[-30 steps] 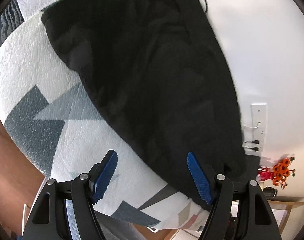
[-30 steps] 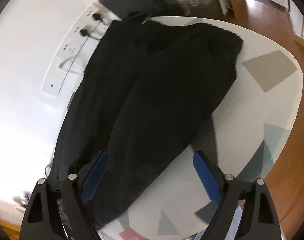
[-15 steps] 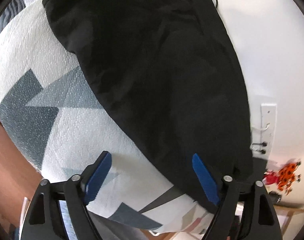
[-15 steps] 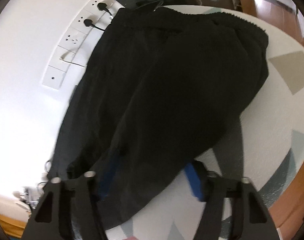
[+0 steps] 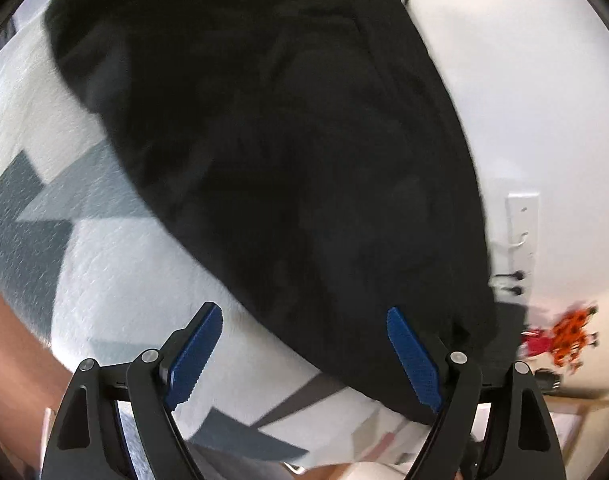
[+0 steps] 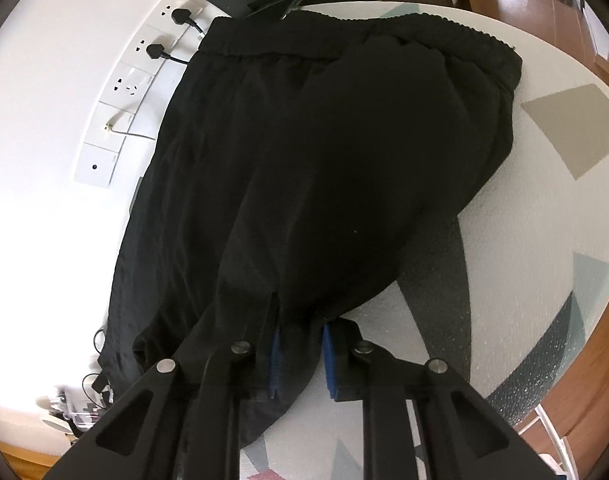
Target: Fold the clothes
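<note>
Black trousers (image 5: 288, 152) with an elastic waistband lie spread on a round white table (image 5: 116, 280) with grey shapes. In the right wrist view the trousers (image 6: 344, 152) fill the middle, waistband at the far side. My left gripper (image 5: 304, 352) is open above the near edge of the cloth, its right pad over the fabric. My right gripper (image 6: 300, 356) is shut on the leg end of the trousers; cloth bunches between the blue pads.
A white wall with a row of sockets (image 6: 136, 84) and plugged cables runs along the table's far side. An orange toy (image 5: 572, 336) sits on a shelf beyond the table. Wooden floor (image 6: 608, 340) lies past the table edge.
My right gripper has moved forward onto the trouser leg end and closed on it. My left gripper has stayed open and drifted slightly closer to the cloth.
</note>
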`<state>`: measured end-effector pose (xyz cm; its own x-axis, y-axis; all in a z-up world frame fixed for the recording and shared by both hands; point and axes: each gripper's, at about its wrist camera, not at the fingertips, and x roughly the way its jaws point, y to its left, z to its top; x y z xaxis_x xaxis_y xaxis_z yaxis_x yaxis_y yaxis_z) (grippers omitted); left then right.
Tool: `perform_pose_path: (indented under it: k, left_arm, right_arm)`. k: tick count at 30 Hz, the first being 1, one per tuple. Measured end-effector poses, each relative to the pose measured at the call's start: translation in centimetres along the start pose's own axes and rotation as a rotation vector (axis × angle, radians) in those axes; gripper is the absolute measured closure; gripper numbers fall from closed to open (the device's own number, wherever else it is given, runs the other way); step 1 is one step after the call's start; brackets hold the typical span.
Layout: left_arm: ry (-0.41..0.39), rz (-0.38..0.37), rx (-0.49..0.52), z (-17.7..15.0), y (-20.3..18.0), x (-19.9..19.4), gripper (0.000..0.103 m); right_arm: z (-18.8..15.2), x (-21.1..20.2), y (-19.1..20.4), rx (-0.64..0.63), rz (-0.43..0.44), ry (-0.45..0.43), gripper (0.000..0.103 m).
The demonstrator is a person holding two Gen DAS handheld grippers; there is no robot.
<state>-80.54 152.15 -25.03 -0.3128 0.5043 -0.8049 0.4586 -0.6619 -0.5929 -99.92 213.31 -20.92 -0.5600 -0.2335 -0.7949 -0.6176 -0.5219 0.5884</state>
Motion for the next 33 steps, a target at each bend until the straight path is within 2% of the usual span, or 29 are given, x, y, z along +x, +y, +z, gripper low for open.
perform_pose_path:
  k: [2, 5, 8, 15, 17, 19, 20, 21, 23, 25, 26, 27, 30, 33]
  left_arm:
    - [-0.041, 0.020, -0.013, 0.1, 0.1, -0.5, 0.019]
    - [-0.092, 0.058, 0.003, 0.6, 0.7, -1.2, 0.025]
    - [-0.114, 0.077, 0.008, 1.2, 0.9, -1.5, 0.025]
    - [-0.172, 0.239, 0.128, 0.2, -1.7, -1.3, 0.030]
    - [-0.177, 0.269, 0.153, -1.6, -3.0, -0.6, 0.032]
    - [-0.184, 0.299, 0.175, -2.4, -3.5, -0.3, 0.042]
    - [-0.187, 0.314, 0.184, -2.3, -3.5, -0.3, 0.055]
    - [-0.187, 0.322, 0.189, -2.0, -3.2, -0.5, 0.060]
    - [-0.186, 0.329, 0.192, -1.6, -2.7, -0.8, 0.061]
    - [-0.178, 0.318, 0.195, -1.4, -2.6, -1.0, 0.072]
    - [-0.163, 0.298, 0.194, -1.0, -2.9, -1.0, 0.092]
    - [-0.148, 0.277, 0.193, -0.6, -3.2, -1.0, 0.097]
    - [-0.125, 0.214, 0.195, 0.1, -3.4, -1.5, 0.097]
    - [-0.155, 0.133, 0.158, 0.1, -2.9, -4.0, 0.097]
  right_arm:
    - [0.1, 0.0, 0.0, -0.002, -0.002, -0.002, 0.086]
    - [0.1, -0.4, -0.3, 0.001, 0.006, -0.004, 0.086]
    - [0.0, -0.8, -0.8, 0.006, 0.016, -0.003, 0.086]
    - [0.0, -0.5, -0.6, 0.009, 0.018, 0.002, 0.086]
    - [0.0, -0.5, -0.5, 0.009, 0.017, 0.005, 0.086]
    - [0.1, -0.6, -0.6, 0.010, 0.014, 0.007, 0.086]
    - [0.1, -0.7, -0.6, 0.010, 0.013, 0.008, 0.086]
    - [0.1, -0.6, -0.5, 0.009, 0.010, 0.008, 0.086]
    - [0.2, -0.4, -0.3, 0.007, 0.005, 0.010, 0.086]
    - [0.3, -0.2, -0.3, 0.008, 0.002, 0.011, 0.086]
    - [0.3, -0.1, -0.2, 0.008, 0.000, 0.012, 0.086]
    - [0.4, -0.1, -0.2, 0.008, -0.002, 0.012, 0.086]
    - [0.5, 0.2, -0.1, 0.005, -0.007, 0.012, 0.086]
    - [0.8, -0.1, 0.4, 0.003, -0.012, 0.008, 0.088]
